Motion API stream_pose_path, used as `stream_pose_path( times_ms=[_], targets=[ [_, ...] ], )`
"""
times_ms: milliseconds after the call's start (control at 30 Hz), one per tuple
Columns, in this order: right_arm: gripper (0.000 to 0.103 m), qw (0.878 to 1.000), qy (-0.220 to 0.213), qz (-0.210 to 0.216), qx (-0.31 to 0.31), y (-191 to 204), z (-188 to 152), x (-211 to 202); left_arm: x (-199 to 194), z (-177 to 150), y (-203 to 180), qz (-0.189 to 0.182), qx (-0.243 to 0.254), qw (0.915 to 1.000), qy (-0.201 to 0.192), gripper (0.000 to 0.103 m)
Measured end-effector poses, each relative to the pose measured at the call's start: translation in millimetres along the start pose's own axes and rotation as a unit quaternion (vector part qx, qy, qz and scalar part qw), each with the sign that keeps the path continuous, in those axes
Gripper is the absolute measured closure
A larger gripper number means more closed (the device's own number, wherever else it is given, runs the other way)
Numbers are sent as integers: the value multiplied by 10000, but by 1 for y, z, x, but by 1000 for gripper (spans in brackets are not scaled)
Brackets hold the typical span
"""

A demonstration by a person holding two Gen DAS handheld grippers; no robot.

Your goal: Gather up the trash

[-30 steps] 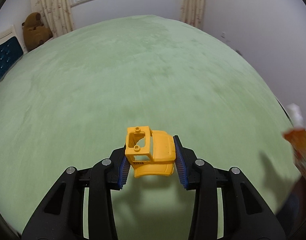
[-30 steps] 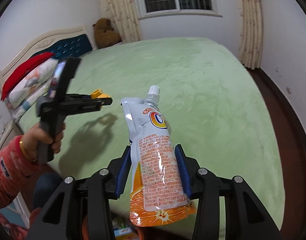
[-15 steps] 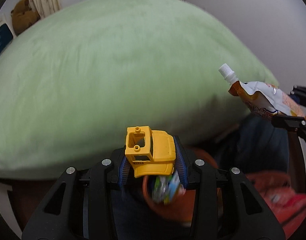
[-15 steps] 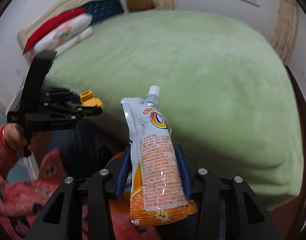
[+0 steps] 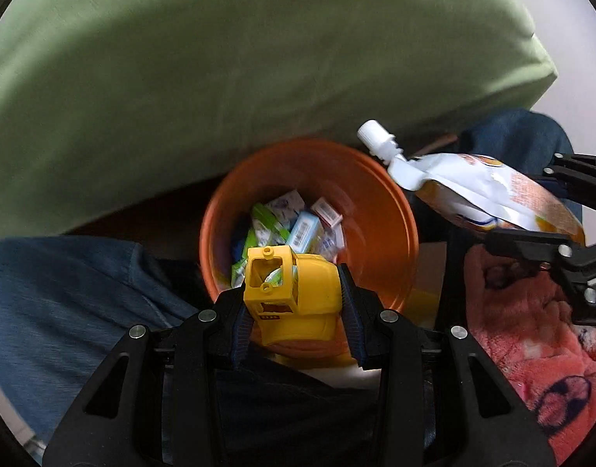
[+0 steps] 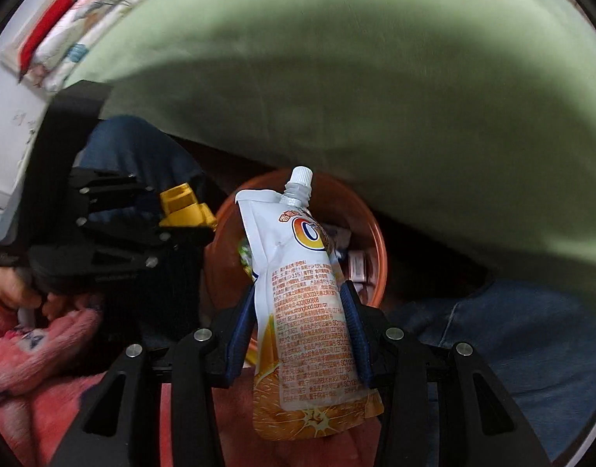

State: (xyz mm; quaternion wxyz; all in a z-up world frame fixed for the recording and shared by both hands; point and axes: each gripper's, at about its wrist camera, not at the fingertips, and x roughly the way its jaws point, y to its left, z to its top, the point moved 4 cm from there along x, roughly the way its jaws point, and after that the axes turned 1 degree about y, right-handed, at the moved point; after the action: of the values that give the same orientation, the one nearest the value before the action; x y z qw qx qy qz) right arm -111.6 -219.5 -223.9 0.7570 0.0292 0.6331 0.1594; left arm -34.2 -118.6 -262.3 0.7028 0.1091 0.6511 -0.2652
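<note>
My left gripper is shut on a yellow plastic toy cab and holds it over the near rim of an orange trash bin. The bin holds several small cartons and wrappers. My right gripper is shut on an orange juice spout pouch with a white cap, held above the bin. The pouch and right gripper show at the right of the left wrist view. The toy cab and left gripper show at the left of the right wrist view.
The green bed rises just behind the bin. The person's jeans-clad legs flank the bin on both sides. A pink fleece sleeve is at the right. Folded bedding lies at the far upper left of the right wrist view.
Both grippers have swung down from above the bed to the orange bin on the floor between the person's legs. Each still holds its item. The bin's contents have come into view.
</note>
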Motion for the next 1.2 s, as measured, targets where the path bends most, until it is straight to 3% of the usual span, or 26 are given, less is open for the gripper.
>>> stream_pose_path(
  times_ms=[267,367,433,467,633,1200],
  targets=[
    [58,9994,299,48,188,-9,1,26,14,-13,3,-24,-172,9996,217,64],
    [25,9992,211,-9,343,-13,-1,24,17,-9,4,22,-233,9995,205,60],
    [21,9991,84,-132,386,-14,4,17,14,-8,4,120,-240,9995,143,35],
    [17,9990,46,-149,429,-13,5,15,12,-7,4,173,-258,9995,73,31],
    [16,9975,-125,-292,626,-23,8,3,2,-2,5,299,-251,9992,-79,24],
    [15,9943,-679,-415,710,-27,26,-32,-30,13,6,310,-430,9977,-415,24]
  ],
)
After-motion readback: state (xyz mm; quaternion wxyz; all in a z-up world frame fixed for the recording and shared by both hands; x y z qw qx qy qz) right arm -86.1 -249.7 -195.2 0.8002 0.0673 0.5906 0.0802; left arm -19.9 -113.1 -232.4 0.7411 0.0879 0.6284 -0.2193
